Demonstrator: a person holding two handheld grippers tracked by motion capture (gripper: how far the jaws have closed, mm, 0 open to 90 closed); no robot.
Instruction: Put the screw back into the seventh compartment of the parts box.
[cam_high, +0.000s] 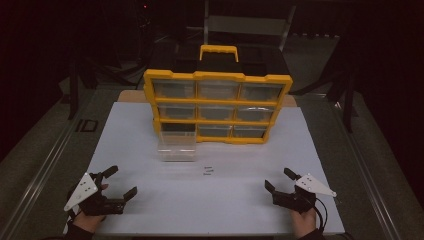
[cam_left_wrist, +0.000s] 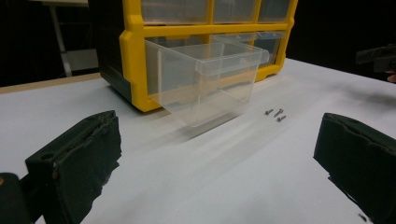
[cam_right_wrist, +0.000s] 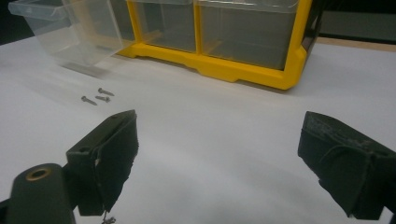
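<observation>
Screws (cam_high: 208, 171), three small ones, lie loose on the white bench (cam_high: 150, 130) between the two grippers and ahead of both, nearer the middle than either hand. The left gripper (cam_high: 122, 182) rests low at the person's left with its jaws spread wide and nothing between them; in the left gripper view the screws (cam_left_wrist: 275, 113) sit ahead and slightly to the right of its jaws. The right gripper (cam_high: 280, 181) hangs at the person's right, jaws likewise wide apart and empty; in the right gripper view the screws (cam_right_wrist: 97, 96) lie ahead and to the left. A clear plastic drawer (cam_high: 176, 146) stands on the bench beyond the screws, pulled out in front of the yellow parts organizer (cam_high: 217, 105), just before its lower left slot.
</observation>
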